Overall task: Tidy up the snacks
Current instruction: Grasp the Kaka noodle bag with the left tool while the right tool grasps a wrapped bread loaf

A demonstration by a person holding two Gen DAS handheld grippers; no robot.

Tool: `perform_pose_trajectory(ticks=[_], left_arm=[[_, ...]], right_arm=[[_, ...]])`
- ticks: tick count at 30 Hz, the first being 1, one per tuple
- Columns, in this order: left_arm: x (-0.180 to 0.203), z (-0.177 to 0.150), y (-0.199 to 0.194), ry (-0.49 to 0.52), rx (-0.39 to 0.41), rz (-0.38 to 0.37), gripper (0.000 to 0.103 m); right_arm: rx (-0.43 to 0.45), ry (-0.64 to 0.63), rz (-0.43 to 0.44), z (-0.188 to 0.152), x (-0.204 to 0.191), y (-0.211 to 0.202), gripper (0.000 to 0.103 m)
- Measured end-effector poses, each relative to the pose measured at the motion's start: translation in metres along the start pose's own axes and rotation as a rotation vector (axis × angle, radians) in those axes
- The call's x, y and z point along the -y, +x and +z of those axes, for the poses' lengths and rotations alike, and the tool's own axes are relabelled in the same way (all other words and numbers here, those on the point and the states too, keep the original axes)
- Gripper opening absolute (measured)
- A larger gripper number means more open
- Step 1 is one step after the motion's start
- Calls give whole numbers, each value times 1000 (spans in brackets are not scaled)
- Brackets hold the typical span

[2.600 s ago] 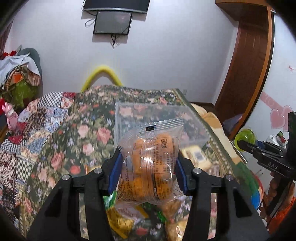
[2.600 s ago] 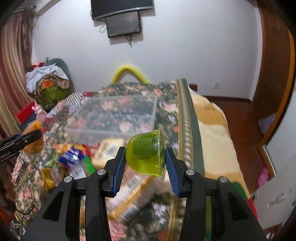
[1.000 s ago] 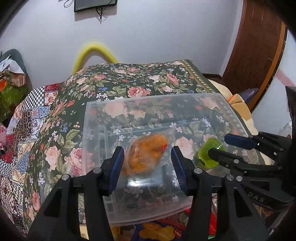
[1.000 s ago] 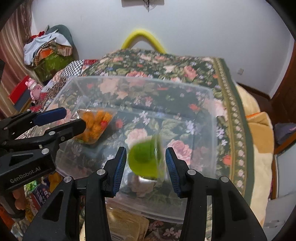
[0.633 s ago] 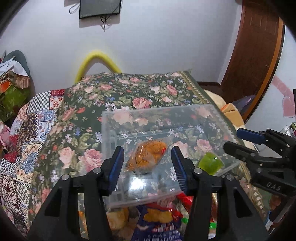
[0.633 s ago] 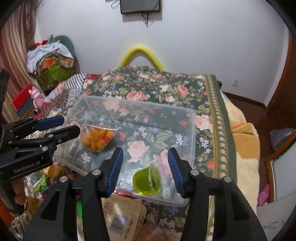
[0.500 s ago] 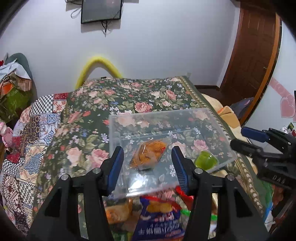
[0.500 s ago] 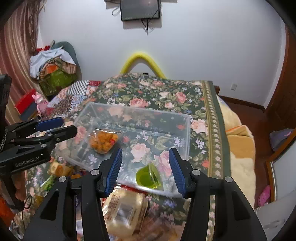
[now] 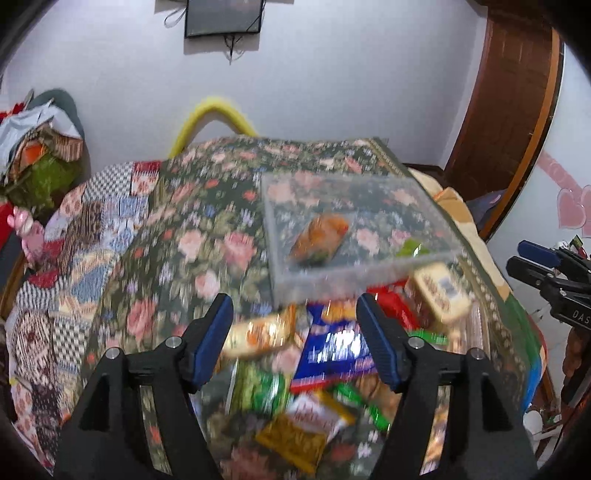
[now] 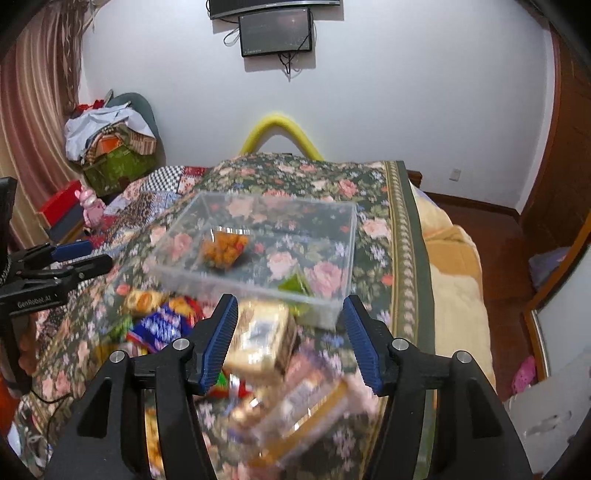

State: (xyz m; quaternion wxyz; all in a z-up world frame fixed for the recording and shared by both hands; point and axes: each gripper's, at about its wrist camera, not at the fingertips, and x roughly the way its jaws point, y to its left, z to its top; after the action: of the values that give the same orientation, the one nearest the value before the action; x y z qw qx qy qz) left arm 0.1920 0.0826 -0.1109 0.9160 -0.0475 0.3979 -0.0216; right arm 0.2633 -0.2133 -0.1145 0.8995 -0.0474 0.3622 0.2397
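Sitting on the flowery bed (image 10: 373, 184) is a clear box (image 10: 258, 284), and inside it lie an orange snack bag (image 10: 223, 249) and a green jelly cup (image 10: 293, 284). Just in front of the box is a pile of snacks (image 9: 317, 354). Both the left tongs (image 9: 295, 325) and the right tongs (image 10: 288, 325) are spread wide above the pile and hold nothing

A home bedroom is shown. A bed (image 10: 436, 258) is covered with a floral bedspread (image 10: 317, 184). Behind the bed, a dark screen (image 10: 275, 31) is mounted on the white wall. Left of the bed, clothes (image 10: 107, 129) are heaped beside a striped curtain (image 10: 33, 110). Right of the bed, a wooden door (image 9: 506, 110) is seen.
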Motion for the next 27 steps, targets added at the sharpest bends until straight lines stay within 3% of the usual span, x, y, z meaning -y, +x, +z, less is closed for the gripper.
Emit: perform_pose_trajectory(ticks=[14,20,27], left_arm=[[-11,-82,21,-64,-168,-4,69],[-3,-96,36,-77,-211,-22,69],[8,-107,55,-79,-249,-38,69]], right_arm=[[-153,41,-39,-62,12,21,59],[-226,74,-30,-79,18,45,59],[-230,88,-38,-89,30,35,59]])
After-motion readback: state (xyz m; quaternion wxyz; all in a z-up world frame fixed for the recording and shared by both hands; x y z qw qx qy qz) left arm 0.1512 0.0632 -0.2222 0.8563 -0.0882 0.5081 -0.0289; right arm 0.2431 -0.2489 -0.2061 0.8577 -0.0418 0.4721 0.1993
